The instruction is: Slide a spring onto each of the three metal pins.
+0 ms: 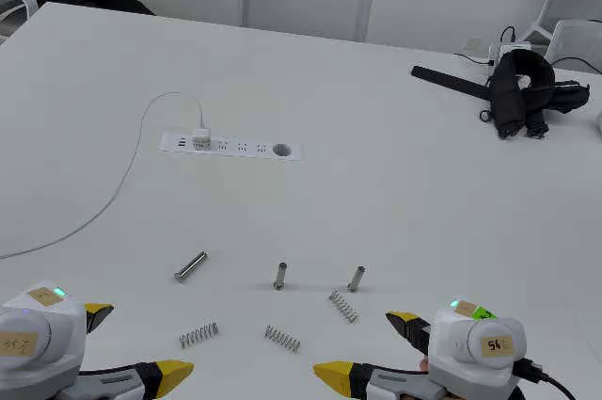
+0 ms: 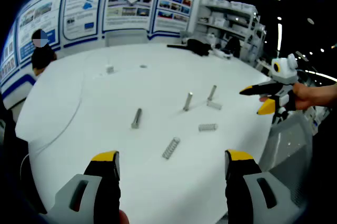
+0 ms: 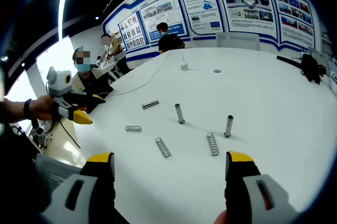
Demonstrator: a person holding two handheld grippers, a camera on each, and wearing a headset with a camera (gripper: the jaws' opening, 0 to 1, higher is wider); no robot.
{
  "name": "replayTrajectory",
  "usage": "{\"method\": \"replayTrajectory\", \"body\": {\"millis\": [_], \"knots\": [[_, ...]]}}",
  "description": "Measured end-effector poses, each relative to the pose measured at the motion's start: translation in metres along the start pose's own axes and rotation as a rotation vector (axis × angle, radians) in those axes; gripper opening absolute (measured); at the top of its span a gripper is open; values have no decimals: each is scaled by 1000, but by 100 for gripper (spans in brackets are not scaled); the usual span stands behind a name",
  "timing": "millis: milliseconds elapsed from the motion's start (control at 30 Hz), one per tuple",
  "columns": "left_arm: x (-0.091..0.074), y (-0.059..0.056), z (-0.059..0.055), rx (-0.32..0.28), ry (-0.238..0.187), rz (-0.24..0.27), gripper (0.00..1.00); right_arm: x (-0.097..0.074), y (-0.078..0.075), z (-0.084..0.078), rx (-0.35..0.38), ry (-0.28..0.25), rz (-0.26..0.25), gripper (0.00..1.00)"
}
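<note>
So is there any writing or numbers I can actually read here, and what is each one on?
"45", handwritten and probably read right: the tan tag on the right gripper.
Handwriting too blurred to read: the second tag on the left gripper.
Print too small to read: the wall posters.
No readable marking: the power strip.

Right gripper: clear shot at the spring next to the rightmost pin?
Probably yes. The right gripper is open, the spring lies on bare table ahead of its jaws, nothing between them. The upright pin stands close beyond it.
</note>
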State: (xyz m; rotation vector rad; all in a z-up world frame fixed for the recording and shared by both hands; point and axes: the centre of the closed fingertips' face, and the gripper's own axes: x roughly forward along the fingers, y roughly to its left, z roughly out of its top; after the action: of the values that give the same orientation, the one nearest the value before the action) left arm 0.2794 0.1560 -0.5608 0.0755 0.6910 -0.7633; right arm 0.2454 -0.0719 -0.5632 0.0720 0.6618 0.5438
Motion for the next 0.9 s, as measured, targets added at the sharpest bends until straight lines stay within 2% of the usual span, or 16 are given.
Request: {"method": "replayTrajectory", "body": {"millis": [300, 533, 900], "knots": [[-1, 1, -3, 0, 11, -3, 83, 1, 1, -6, 7, 23, 5, 88], [-1, 4, -3, -2, 10, -1, 84, 1, -1, -3, 15, 15, 3, 89], [3, 1, -2, 2, 18, -13, 85, 2, 1, -7, 6, 32, 6, 89]]}}
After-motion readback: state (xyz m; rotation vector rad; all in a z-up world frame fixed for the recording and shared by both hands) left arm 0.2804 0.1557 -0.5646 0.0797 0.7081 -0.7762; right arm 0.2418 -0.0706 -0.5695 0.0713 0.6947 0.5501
